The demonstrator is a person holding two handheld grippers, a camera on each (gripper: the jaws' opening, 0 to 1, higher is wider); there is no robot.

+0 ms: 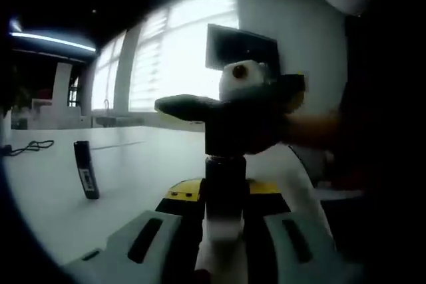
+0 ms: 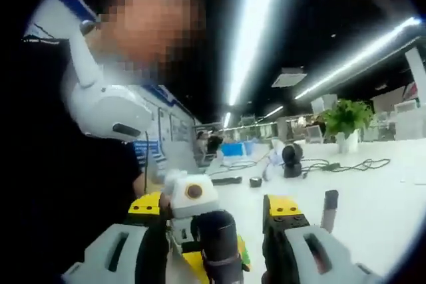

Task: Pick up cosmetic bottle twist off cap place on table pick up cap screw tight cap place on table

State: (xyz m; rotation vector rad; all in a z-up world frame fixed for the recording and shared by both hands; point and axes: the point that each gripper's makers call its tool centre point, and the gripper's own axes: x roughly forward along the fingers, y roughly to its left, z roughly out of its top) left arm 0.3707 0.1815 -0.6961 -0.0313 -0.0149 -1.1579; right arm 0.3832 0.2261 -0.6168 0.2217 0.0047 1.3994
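Left gripper view shows the slim white cosmetic bottle with a dark cap (image 1: 225, 197) held upright between the left gripper's (image 1: 225, 244) grey jaws, which are clamped on its pale lower body, well above the white bench (image 1: 60, 184). The right gripper (image 1: 229, 114) reaches in from the right across that view and sits over the bottle's dark top, though blur hides exactly how it grips there. In the right gripper view the same dark cylinder (image 2: 219, 244) rises between the right gripper's (image 2: 219, 257) own jaws, with the left gripper's (image 2: 186, 204) yellow and white parts just behind it; whether the right jaws are actually pressed on the cap cannot be told, as a gap seems to remain on one side. The step appears to be the twisting of the cap, on or off. The main risk is that the bottle turns within the left jaws instead of the cap turning on its thread, or that a tilted hold cross-threads or drops the cap. Farther out, a small dark upright stick-like object (image 1: 86, 169) stands alone on the bench, and cables (image 2: 346, 163), a potted green plant (image 2: 346, 123) and a dark rounded device (image 2: 291, 157) lie well apart, none in the way.
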